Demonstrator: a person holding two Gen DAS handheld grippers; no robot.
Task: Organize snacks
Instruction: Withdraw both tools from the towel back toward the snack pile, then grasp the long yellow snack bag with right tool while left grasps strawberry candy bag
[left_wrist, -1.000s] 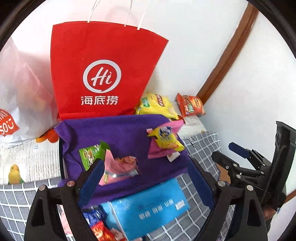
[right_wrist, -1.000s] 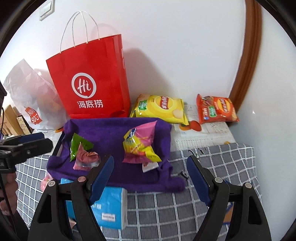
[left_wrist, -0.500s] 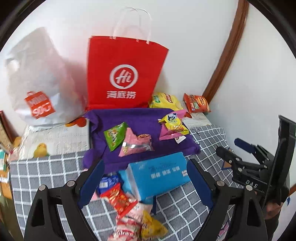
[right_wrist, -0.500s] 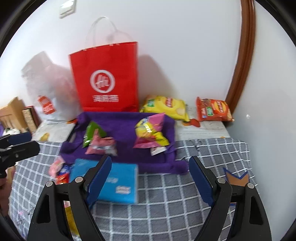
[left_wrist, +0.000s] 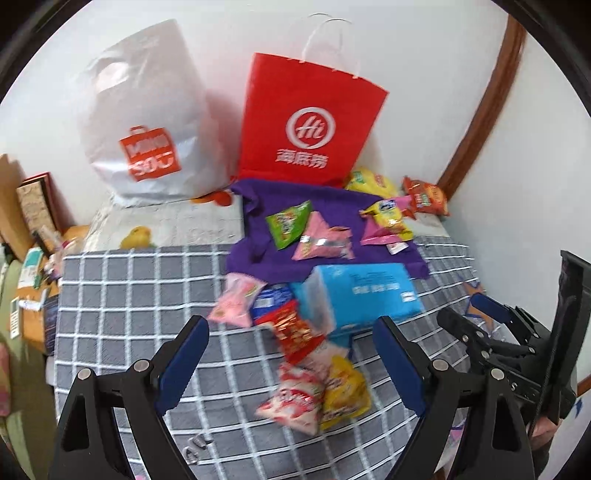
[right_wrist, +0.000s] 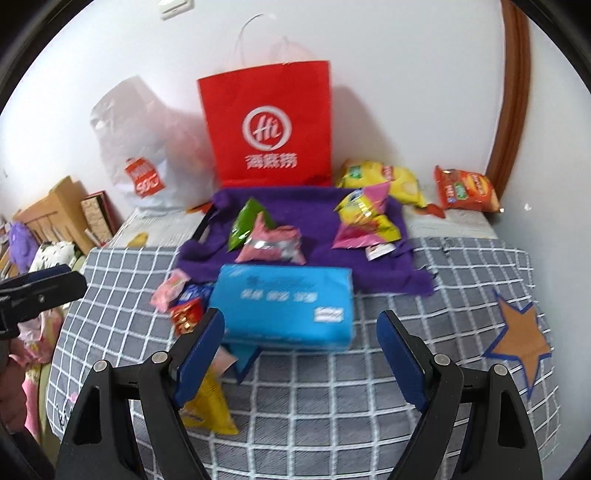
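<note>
A purple cloth (left_wrist: 332, 199) (right_wrist: 310, 206) lies on the checked surface and bears a green packet (left_wrist: 286, 223) (right_wrist: 243, 223), a pink packet (left_wrist: 321, 243) (right_wrist: 271, 243) and a yellow-pink packet (left_wrist: 388, 221) (right_wrist: 365, 221). In front of it a blue tissue pack (left_wrist: 364, 295) (right_wrist: 286, 306) lies beside a heap of small snack packets (left_wrist: 295, 332) (right_wrist: 184, 310). My left gripper (left_wrist: 291, 363) is open and empty above the heap. My right gripper (right_wrist: 301, 354) is open and empty in front of the tissue pack; it also shows in the left wrist view (left_wrist: 480, 332).
A red paper bag (left_wrist: 310, 122) (right_wrist: 269, 125) and a white plastic bag (left_wrist: 147, 125) (right_wrist: 147, 155) stand against the wall. A yellow chip bag (right_wrist: 380, 181) and a red chip bag (right_wrist: 465, 190) lie at the back right. Boxes and clutter (left_wrist: 29, 229) stand at the left.
Both grippers have pulled back and up from the purple cloth. The tissue pack and snack heap have come into fuller view. Both stay open.
</note>
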